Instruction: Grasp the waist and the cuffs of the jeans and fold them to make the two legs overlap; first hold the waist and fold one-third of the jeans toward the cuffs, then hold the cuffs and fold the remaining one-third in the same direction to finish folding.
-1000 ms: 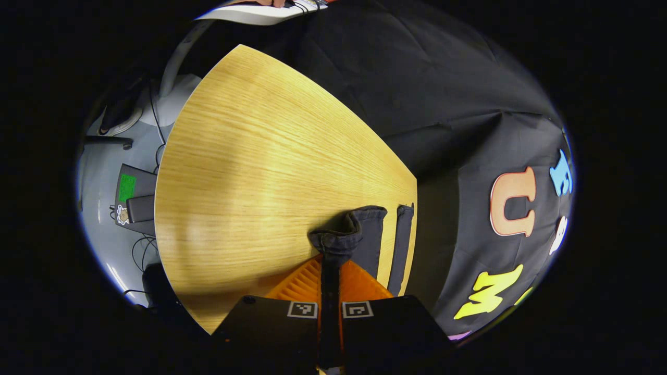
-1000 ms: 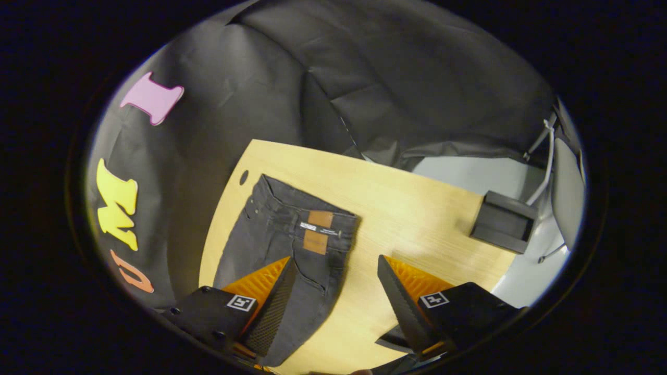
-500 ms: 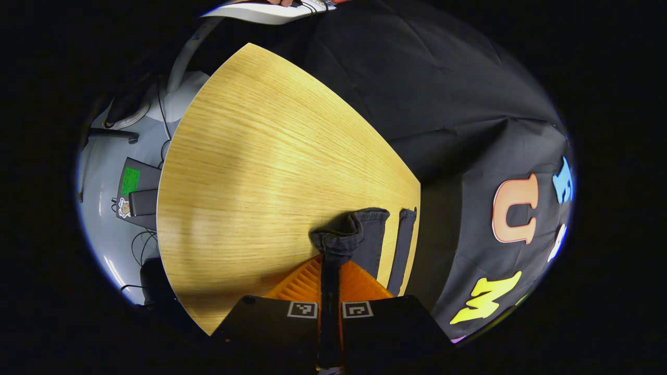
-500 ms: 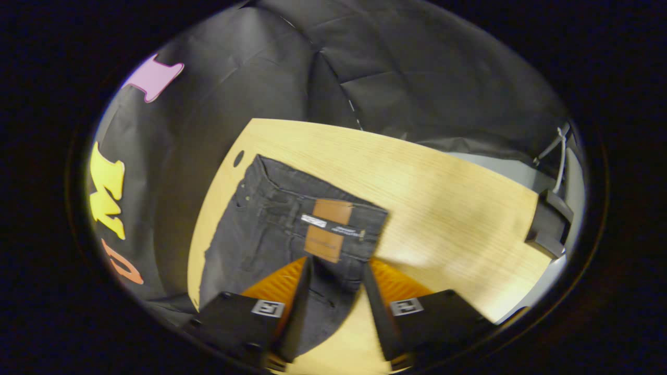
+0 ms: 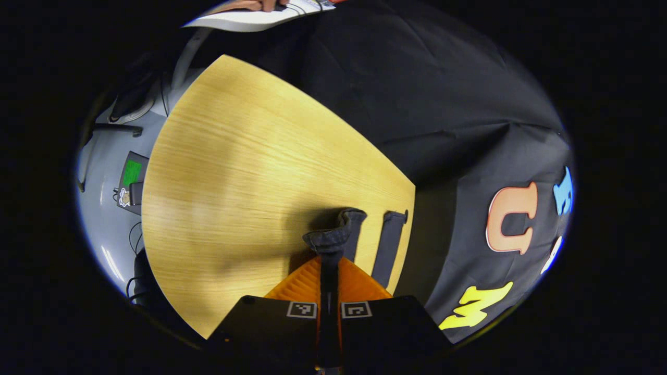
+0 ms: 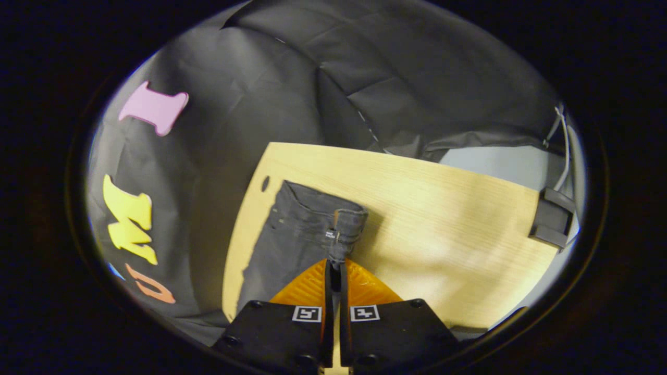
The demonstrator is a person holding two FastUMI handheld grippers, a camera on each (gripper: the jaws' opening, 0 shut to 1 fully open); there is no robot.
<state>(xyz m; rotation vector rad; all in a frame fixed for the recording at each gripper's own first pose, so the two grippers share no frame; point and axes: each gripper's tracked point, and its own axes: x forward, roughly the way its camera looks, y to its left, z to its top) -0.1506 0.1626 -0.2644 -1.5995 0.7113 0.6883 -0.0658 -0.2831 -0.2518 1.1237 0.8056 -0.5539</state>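
Dark grey jeans lie on a light wooden table (image 5: 250, 172). In the left gripper view, my left gripper (image 5: 329, 260) is shut on one leg's cuff (image 5: 333, 238), which bunches up above the table. The other leg's cuff (image 5: 388, 245) lies flat near the table's right edge. In the right gripper view, my right gripper (image 6: 336, 263) is shut on the waist (image 6: 346, 224) of the jeans, lifting that corner. The rest of the jeans (image 6: 286, 245) lies flat toward the table's left edge.
The table (image 6: 443, 224) has bare wood to the right of the jeans. A small hole (image 6: 265, 183) sits near its far left corner. A dark box (image 6: 552, 219) stands on the floor past the table's right end. A dark case (image 5: 130, 182) lies on the floor.
My right gripper swung over the waist and shut on it, lifting that corner. My left gripper kept its hold on the cuff and raised it a little.
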